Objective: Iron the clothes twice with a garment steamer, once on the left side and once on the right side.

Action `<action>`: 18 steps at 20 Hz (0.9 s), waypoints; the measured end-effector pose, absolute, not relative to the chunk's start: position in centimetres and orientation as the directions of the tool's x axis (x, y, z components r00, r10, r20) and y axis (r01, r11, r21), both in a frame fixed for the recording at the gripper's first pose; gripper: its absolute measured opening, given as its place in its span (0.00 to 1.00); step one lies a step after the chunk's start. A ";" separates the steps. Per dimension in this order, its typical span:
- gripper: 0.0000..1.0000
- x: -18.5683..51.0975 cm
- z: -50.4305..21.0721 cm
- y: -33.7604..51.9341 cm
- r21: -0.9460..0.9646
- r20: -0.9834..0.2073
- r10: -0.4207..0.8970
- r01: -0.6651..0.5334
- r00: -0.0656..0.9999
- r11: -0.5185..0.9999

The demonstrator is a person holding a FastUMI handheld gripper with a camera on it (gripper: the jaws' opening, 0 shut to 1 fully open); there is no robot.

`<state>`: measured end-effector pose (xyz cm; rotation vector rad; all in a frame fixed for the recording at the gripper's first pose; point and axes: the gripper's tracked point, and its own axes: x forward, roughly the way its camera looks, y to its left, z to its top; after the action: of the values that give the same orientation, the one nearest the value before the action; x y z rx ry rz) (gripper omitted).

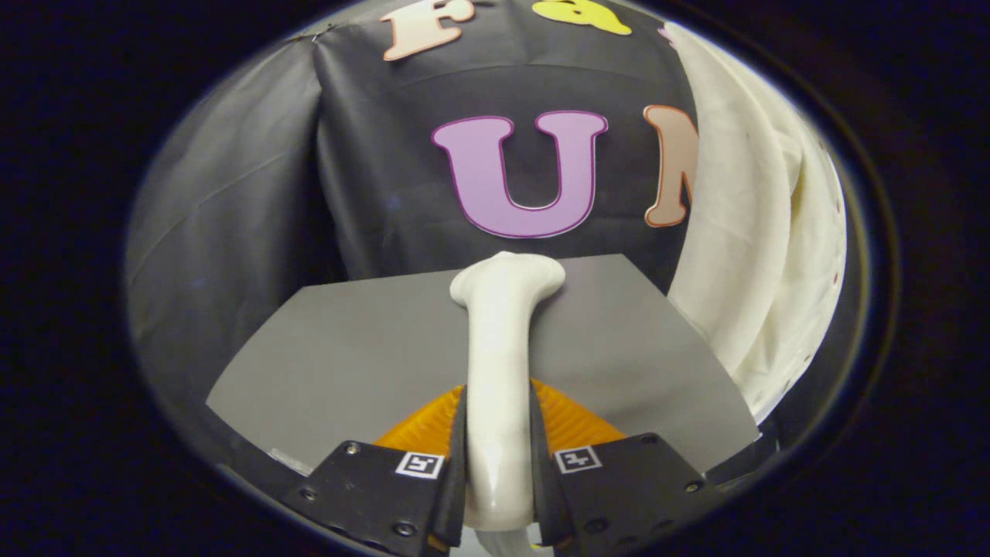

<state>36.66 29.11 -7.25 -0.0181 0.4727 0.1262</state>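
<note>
The gripper is clenched on the smooth white plastic garment steamer: both fingers press on the two sides of its long handle, which stands between them. The handle goes forward from the fingers and ends in a wider, flat head, seen beyond the fingertips. Under the fingers, on both sides of the handle, an orange ribbed part is visible; what it belongs to I cannot tell. Below the steamer lies a flat grey tabletop, and the steamer head is over its far edge. To the right of the steamer, beside the table, hangs a cream-white cloth garment with soft vertical folds, well apart from the steamer head. Behind all is the black cloth wall of the booth.
</note>
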 end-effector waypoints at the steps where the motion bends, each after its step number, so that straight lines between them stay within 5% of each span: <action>1: 0.37 36.7 -7.2 29.8 0.013 -0.453 0.147 -0.159 0.879 0.987; 6: 0.28 35.8 -7.1 29.3 0.038 -0.442 0.177 -0.179 0.879 0.983; 18: 0.27 23.9 0.1 24.4 -0.102 -0.271 0.301 -0.338 0.915 0.936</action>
<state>23.91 24.37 0.09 -0.1480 0.2547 0.3300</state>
